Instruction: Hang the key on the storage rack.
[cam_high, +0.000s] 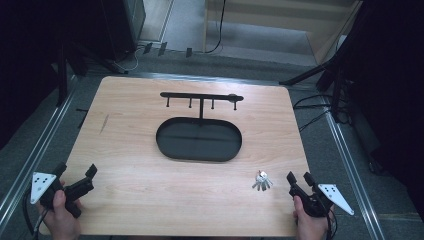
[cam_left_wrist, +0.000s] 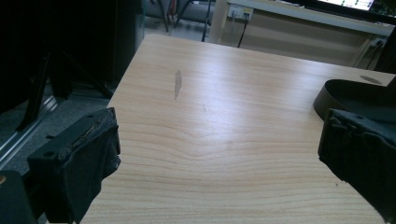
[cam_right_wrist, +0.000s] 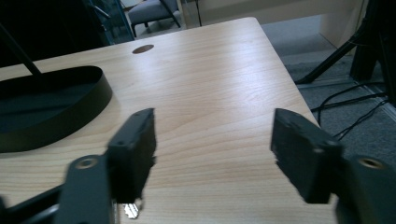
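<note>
The keys (cam_high: 262, 181) lie loose on the tabletop (cam_high: 130, 130) near its front right corner, a small bunch on a ring, fanned flat on the wood. The right gripper (cam_high: 301, 180) sits just beside them, toward the right edge, its jaws spread wide and holding nothing; in the right gripper view a key tip (cam_right_wrist: 132, 211) peeks out under the left jaw, so the bunch is off to one side of the jaws and not yet between them. That open stance likely readies it to close on the bunch.

Behind the keys, near the tabletop's middle, stands the rack (cam_high: 201, 97): a black bar with small hooks on a post rising from an oval tray (cam_high: 199, 152), probably where the keys should hang.

The left gripper (cam_high: 77, 175) rests at the front left corner, well apart from everything, jaws wide and empty.
</note>
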